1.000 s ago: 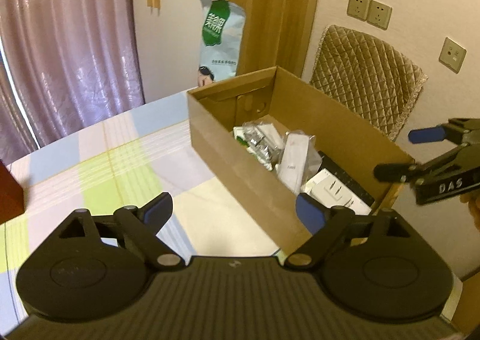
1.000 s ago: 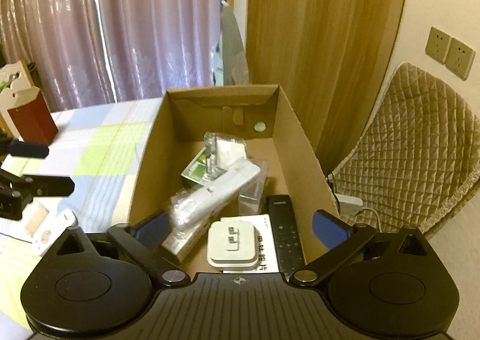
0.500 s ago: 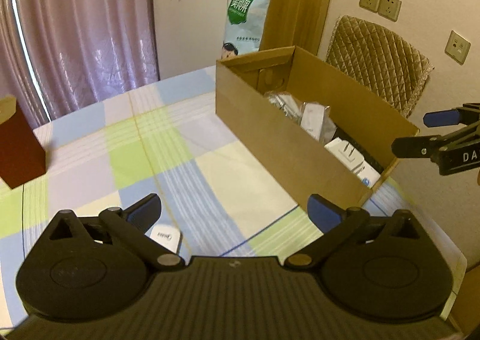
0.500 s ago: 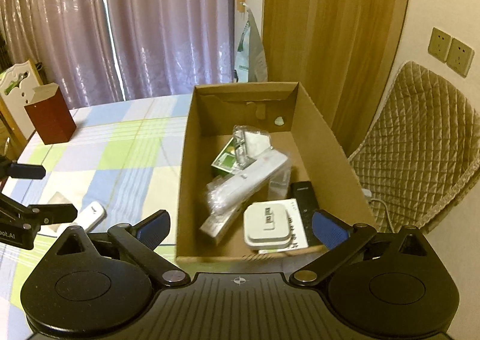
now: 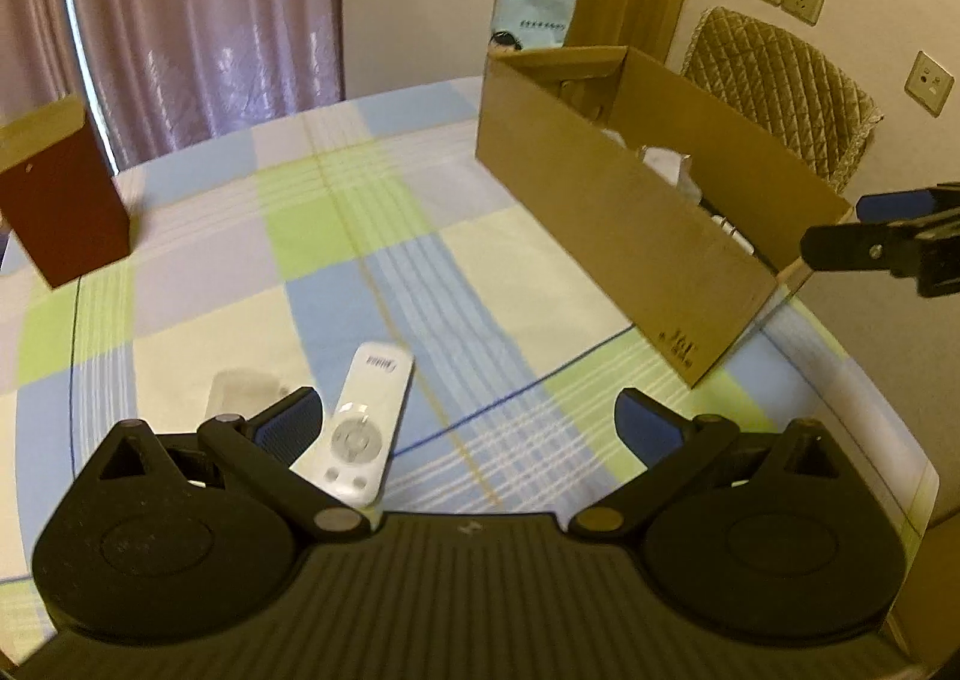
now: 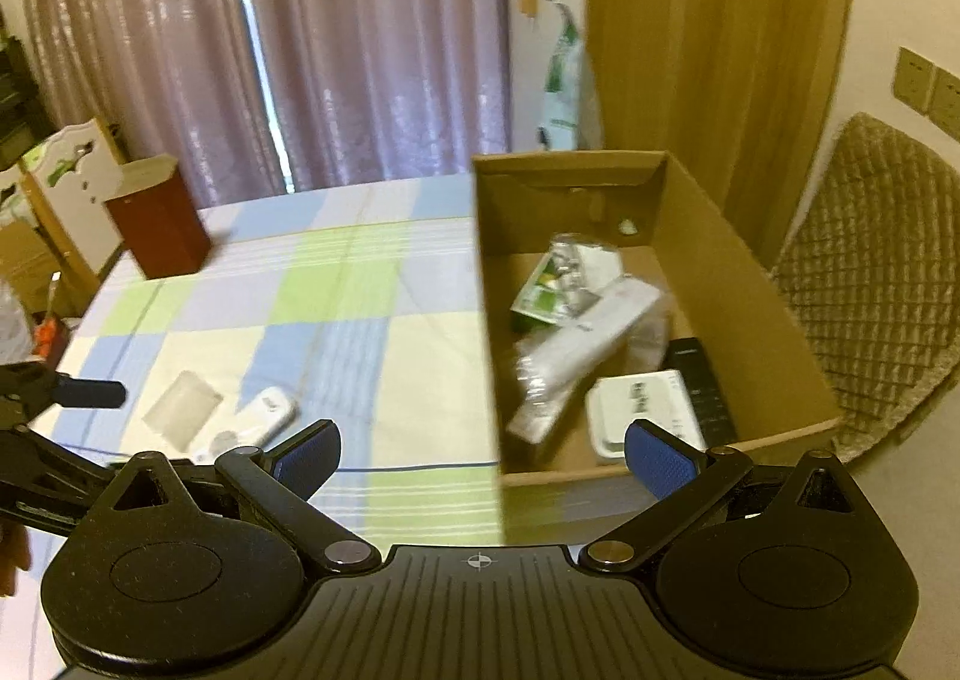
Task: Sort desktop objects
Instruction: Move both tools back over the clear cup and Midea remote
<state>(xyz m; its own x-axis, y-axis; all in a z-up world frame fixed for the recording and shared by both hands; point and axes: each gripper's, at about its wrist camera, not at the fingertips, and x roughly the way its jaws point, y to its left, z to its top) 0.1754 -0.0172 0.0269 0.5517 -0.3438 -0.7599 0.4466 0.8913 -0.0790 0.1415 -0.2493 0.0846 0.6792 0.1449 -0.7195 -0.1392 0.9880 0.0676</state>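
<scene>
Remote [image 5: 367, 421], small illegible logo

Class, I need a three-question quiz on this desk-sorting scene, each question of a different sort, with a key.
1. True or false: the white remote lies inside the cardboard box.
2. Which object stands at the far left of the table? A) red-brown box B) blue mug C) lamp
3. Fill in: both the left gripper and the right gripper have jaws that are ____.

Key: 1 false, it lies on the tablecloth; 2 A; 3 open.
</scene>
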